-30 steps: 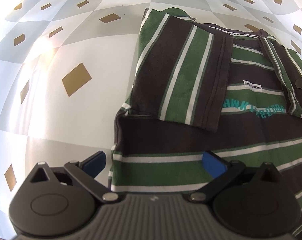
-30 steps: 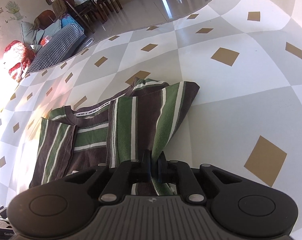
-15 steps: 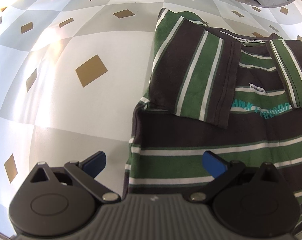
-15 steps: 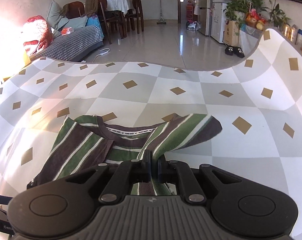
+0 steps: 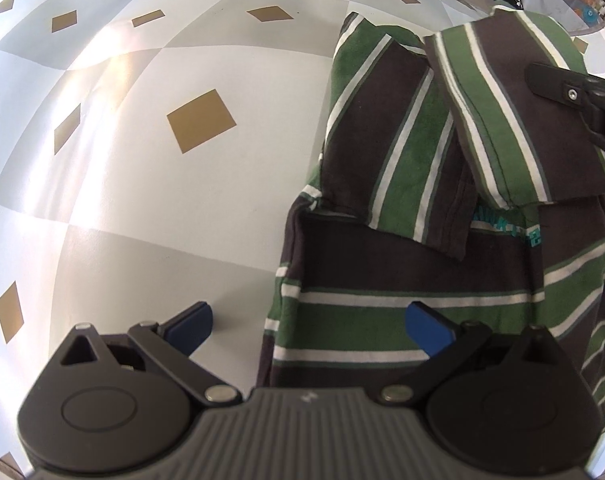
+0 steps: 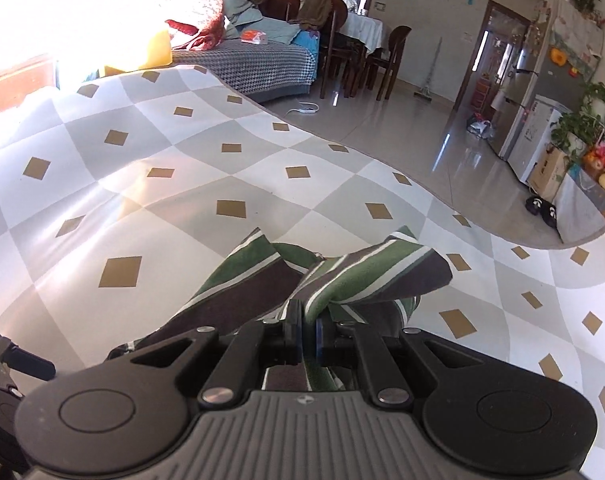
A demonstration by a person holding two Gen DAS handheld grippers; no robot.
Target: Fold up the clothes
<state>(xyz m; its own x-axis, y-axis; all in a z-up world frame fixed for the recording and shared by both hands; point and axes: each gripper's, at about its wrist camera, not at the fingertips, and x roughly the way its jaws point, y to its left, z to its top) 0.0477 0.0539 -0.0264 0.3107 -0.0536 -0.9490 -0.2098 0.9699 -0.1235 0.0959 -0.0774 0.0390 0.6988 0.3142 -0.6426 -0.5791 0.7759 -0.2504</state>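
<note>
A brown, green and white striped T-shirt [image 5: 402,276] lies on the checked cloth, its left sleeve [image 5: 394,132] folded in over the chest. My left gripper [image 5: 308,326] hovers open above the shirt's lower left edge, with nothing between its blue pads. My right gripper [image 6: 308,334] is shut on the right sleeve [image 6: 366,280], which it holds lifted off the shirt. In the left wrist view that raised sleeve [image 5: 514,112] hangs over the shirt's right side, with the right gripper's black finger [image 5: 558,84] on it.
The table wears a grey-and-white checked cloth with gold diamonds [image 5: 142,160], bare to the left of the shirt. Its curved far edge [image 6: 382,160] drops to a glossy floor. A sofa [image 6: 254,60], dining chairs and a fridge stand beyond.
My right gripper has lifted the right sleeve and swung it inward over the shirt while rolling. The left gripper drifted left, so the shirt now sits further right in its view.
</note>
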